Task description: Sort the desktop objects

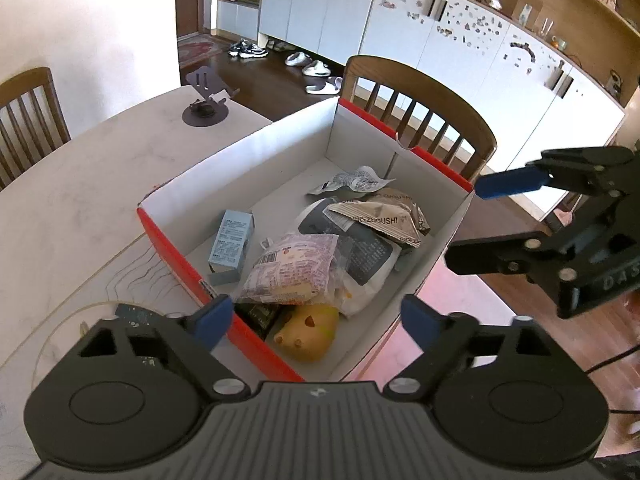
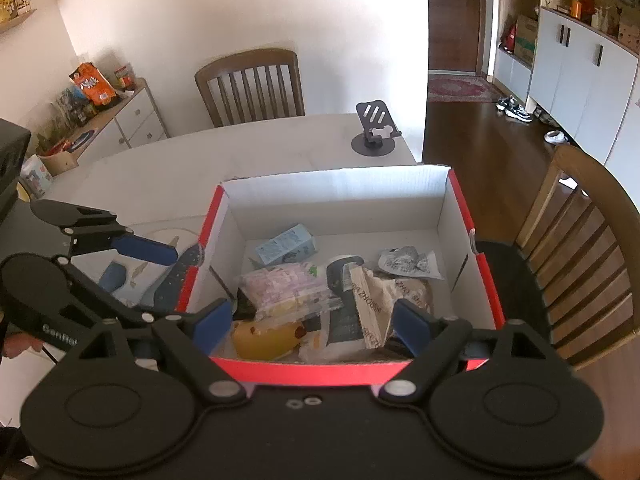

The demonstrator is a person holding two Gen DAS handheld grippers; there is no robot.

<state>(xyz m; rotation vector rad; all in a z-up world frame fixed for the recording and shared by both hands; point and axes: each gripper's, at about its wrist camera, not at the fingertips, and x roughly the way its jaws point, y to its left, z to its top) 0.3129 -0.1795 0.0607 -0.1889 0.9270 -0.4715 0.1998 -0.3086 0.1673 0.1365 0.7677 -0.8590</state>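
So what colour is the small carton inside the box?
Light blue carton, clearest in the right wrist view.

One red-and-white cardboard box (image 2: pixel 456 196) sits on one pale table (image 1: pixel 80 184), holding one small blue carton (image 2: pixel 286 244), one yellow toy (image 2: pixel 264 338) and what appear to be five snack packets, partly overlapping. Two wooden chairs stand nearby, one phone stand (image 2: pixel 376 128) beyond. Two grippers are visible.

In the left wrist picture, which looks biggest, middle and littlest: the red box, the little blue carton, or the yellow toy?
Largest to smallest:
1. red box
2. and 3. yellow toy and blue carton look about alike. The toy is nearer the camera and partly hidden, so I won't rank them.
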